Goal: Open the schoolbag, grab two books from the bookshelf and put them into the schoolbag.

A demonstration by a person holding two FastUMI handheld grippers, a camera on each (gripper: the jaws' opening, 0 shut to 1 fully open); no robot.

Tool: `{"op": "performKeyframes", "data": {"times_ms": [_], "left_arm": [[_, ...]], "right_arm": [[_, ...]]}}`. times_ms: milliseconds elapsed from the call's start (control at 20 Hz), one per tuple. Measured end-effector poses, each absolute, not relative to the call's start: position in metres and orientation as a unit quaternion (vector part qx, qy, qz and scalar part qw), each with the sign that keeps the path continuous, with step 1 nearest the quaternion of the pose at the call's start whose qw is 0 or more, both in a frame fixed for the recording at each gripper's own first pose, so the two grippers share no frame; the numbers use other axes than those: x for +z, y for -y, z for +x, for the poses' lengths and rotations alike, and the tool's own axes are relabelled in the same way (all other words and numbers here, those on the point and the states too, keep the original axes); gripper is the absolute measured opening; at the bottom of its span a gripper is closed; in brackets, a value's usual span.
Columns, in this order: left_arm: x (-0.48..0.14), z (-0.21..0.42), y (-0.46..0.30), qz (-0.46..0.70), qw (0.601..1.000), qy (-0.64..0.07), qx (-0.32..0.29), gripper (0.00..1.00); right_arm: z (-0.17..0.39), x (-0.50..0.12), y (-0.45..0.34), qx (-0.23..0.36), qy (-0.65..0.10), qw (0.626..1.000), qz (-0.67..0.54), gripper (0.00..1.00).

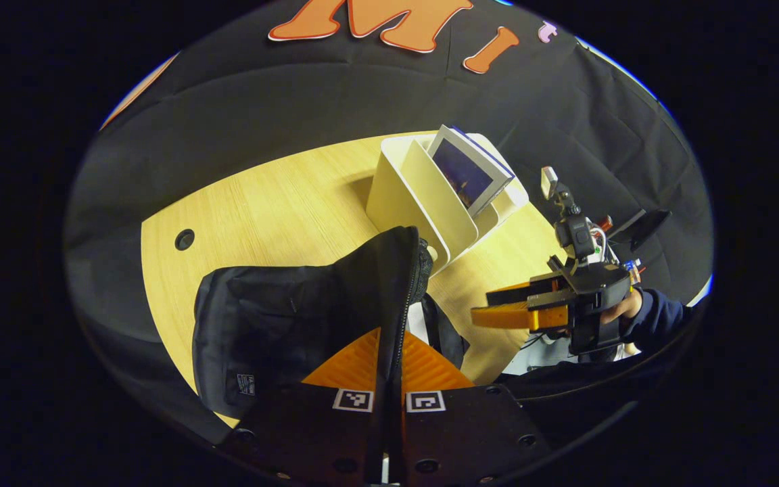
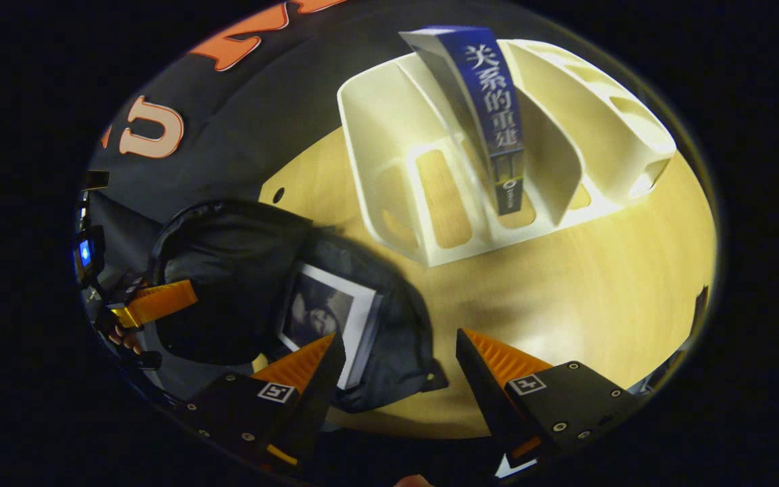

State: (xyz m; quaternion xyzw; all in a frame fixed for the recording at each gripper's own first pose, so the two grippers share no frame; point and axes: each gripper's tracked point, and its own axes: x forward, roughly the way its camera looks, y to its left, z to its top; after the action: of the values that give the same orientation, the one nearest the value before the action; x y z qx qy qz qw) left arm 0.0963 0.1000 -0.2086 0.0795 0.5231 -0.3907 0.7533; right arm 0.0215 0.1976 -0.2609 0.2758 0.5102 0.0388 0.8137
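The black schoolbag lies open on the wooden table. My left gripper is shut on its zipper-edged flap and holds it up. In the right gripper view one book lies inside the schoolbag, cover up. My right gripper hovers open just in front of the bag's mouth, nothing between its fingers. The white bookshelf stands behind, with a blue-spined book leaning in a middle slot. From the left gripper view, the bookshelf holds that book, and the right gripper hangs to the bag's right.
The table has a round cable hole at its far left. A hand in a dark sleeve holds the right gripper. The left gripper shows at the bag's left edge. Bare wood lies between shelf and right gripper.
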Motion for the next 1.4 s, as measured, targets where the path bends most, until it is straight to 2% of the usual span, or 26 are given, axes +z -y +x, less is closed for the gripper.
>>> {"op": "performKeyframes", "data": {"times_ms": [500, 1150, 1400], "left_arm": [[-0.211, 0.096, -0.099, 0.071, 0.764, -0.526, -0.368, 0.04], [-0.211, 0.096, -0.106, 0.064, 0.776, -0.534, -0.329, 0.04], [-0.211, 0.095, -0.109, 0.056, 0.783, -0.536, -0.311, 0.04]], "right_arm": [[0.044, -0.198, -0.107, 0.029, -0.520, 0.840, 0.155, 0.98], [0.118, -0.150, -0.065, 0.059, -0.549, 0.831, 0.070, 0.96], [0.153, -0.152, -0.063, 0.055, -0.566, 0.819, 0.082, 0.87]]}}
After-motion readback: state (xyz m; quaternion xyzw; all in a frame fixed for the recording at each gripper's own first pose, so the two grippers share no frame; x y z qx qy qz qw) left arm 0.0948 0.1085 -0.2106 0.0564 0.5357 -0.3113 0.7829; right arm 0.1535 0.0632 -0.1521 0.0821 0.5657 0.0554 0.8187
